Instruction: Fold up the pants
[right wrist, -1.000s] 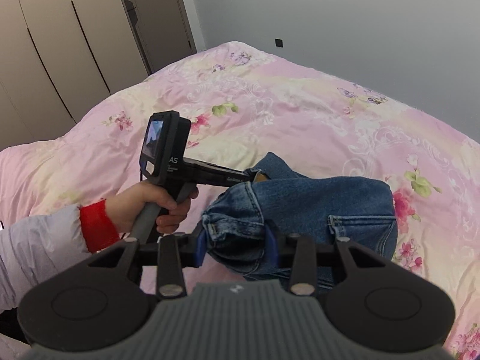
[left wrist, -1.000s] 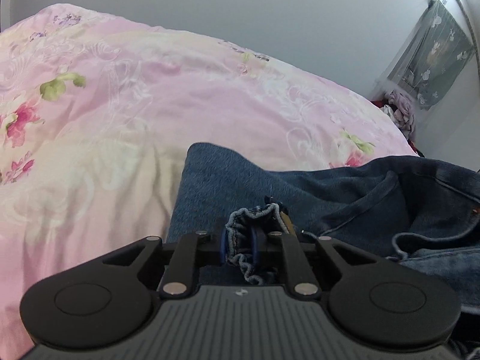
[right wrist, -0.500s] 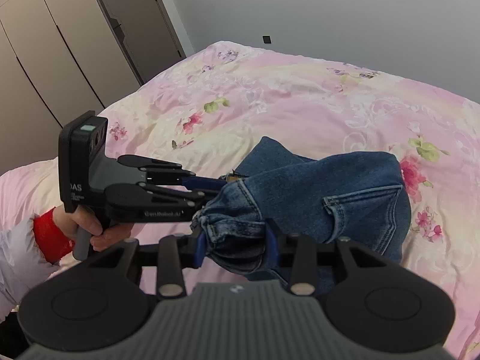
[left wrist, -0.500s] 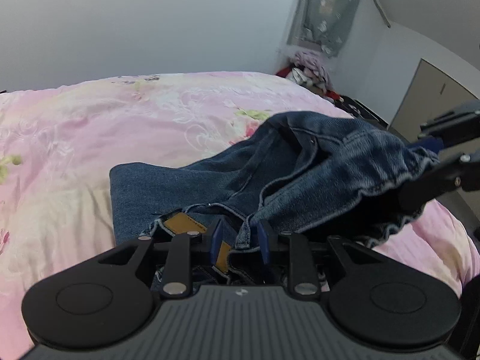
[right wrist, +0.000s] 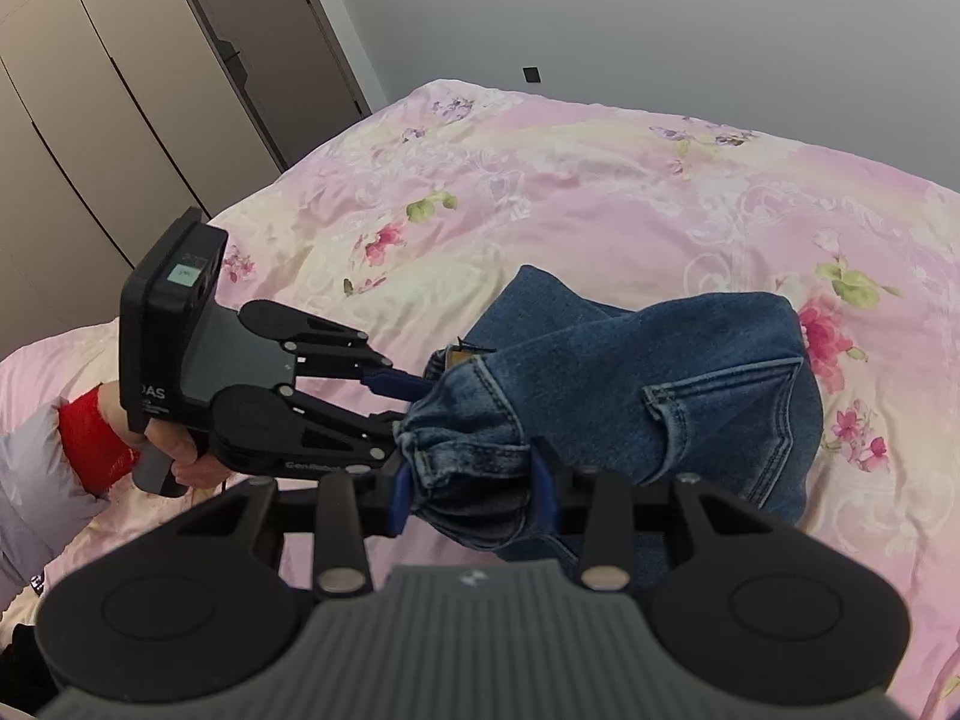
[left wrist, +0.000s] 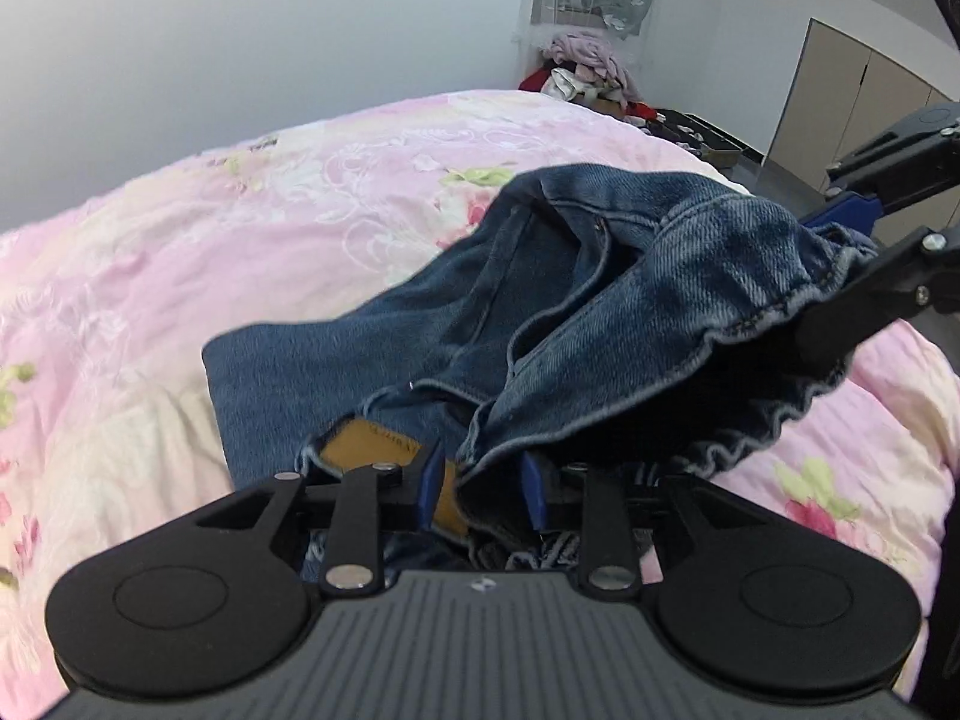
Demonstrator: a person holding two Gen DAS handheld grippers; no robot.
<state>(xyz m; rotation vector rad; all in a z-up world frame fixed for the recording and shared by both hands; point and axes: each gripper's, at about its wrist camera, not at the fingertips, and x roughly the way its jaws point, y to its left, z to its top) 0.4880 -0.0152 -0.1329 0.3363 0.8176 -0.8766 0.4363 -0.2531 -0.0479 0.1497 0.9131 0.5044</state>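
Blue denim pants (left wrist: 600,300) lie bunched on the pink floral bed (left wrist: 240,228), partly lifted. My left gripper (left wrist: 483,495) is shut on a denim edge beside the tan waist patch (left wrist: 372,441). My right gripper (right wrist: 474,495) is shut on a thick bunch of the pants (right wrist: 660,384), back pocket showing. The left gripper also shows in the right wrist view (right wrist: 408,396), close to the right one, held by a hand with a red cuff (right wrist: 90,438). The right gripper's fingers (left wrist: 888,276) show at the right edge of the left wrist view.
The bed (right wrist: 600,192) spreads wide beyond the pants. A pile of clothes (left wrist: 582,69) lies at the far wall under a hanging cloth. Wardrobe doors (right wrist: 90,120) stand left of the bed. Grey walls behind.
The left gripper has swung round and now faces the right one. Both grippers have come closer together, raising the gripped denim. Both stay shut on the pants.
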